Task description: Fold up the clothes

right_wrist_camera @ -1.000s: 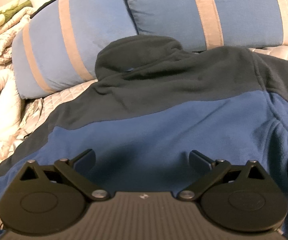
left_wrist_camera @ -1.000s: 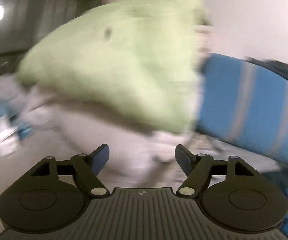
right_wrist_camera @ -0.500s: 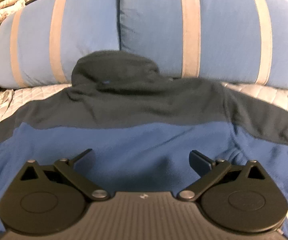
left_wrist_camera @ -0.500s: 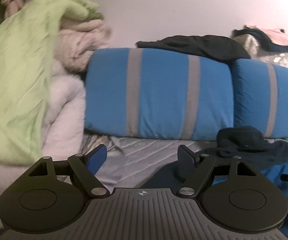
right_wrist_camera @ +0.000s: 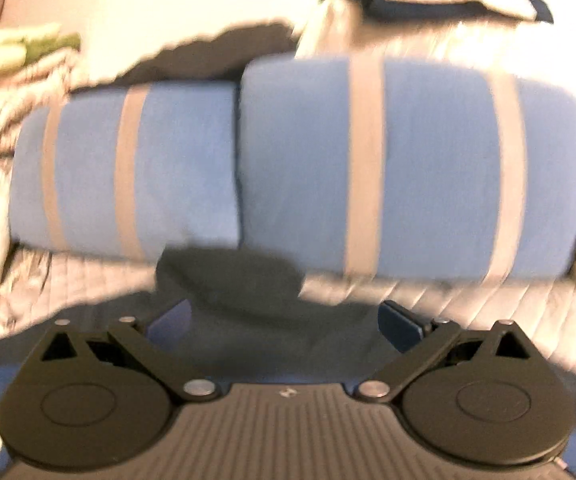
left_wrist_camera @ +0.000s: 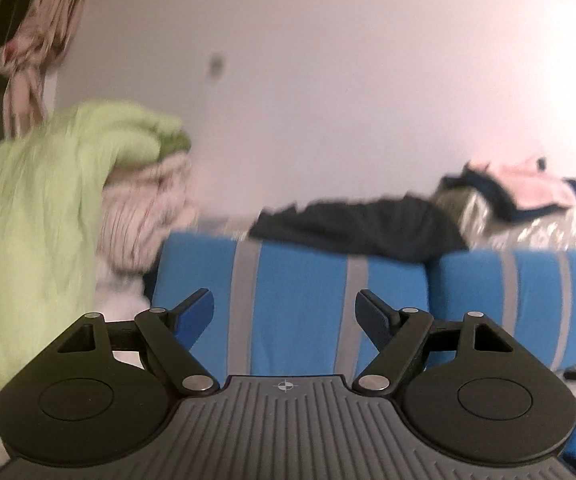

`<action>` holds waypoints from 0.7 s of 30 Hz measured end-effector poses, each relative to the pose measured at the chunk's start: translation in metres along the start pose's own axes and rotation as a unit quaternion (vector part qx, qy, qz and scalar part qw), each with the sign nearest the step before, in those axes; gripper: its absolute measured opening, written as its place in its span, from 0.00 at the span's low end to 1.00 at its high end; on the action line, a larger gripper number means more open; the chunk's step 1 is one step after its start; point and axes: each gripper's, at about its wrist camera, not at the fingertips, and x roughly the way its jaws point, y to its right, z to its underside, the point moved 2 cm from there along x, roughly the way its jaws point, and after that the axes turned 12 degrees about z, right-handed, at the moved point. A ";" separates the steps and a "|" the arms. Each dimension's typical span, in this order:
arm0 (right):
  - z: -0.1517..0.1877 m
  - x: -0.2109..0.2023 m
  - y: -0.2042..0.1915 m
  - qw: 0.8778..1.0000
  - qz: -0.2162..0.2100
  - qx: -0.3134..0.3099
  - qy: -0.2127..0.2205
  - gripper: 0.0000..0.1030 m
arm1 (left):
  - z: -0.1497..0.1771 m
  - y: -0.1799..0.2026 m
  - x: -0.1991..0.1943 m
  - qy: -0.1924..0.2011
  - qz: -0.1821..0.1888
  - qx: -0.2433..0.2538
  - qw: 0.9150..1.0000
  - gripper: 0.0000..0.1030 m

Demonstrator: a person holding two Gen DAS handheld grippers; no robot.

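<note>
Fleece jacket (right_wrist_camera: pixel 247 304) just beyond right claw (right_wrist_camera: pixel 283 320), both claws spread wide, left claw (left_wrist_camera: pixel 285 316) empty

Matt plastic left hand-held gripper (left_wrist_camera: pixel 285 318) (ribbed body), soft cloth pillows (right_wrist_camera: pixel 408 168), quilted bedcover (right_wrist_camera: pixel 448 304)

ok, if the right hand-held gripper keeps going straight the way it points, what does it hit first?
Most likely the dark hood of the jacket lying just ahead of the open right hand-held gripper, with the striped blue pillows behind; blur makes depth uncertain.

Bedroom: striped pillows (right_wrist_camera: pixel 408 168), quilted bed (right_wrist_camera: pixel 428 300).
</note>
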 end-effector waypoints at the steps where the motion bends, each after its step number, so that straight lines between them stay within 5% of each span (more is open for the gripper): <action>1: -0.014 -0.005 0.010 1.000 0.006 0.002 0.008 1.00 | -0.007 0.003 -0.001 0.009 0.004 0.005 1.000 0.76; 12: -0.137 -0.051 0.095 0.994 0.070 -0.026 0.074 1.00 | -0.048 0.036 0.020 -0.020 0.054 0.099 0.993 0.76; 21: -0.172 -0.048 0.110 0.994 0.077 -0.052 0.063 1.00 | -0.052 0.065 0.063 -0.062 0.116 0.057 0.990 0.77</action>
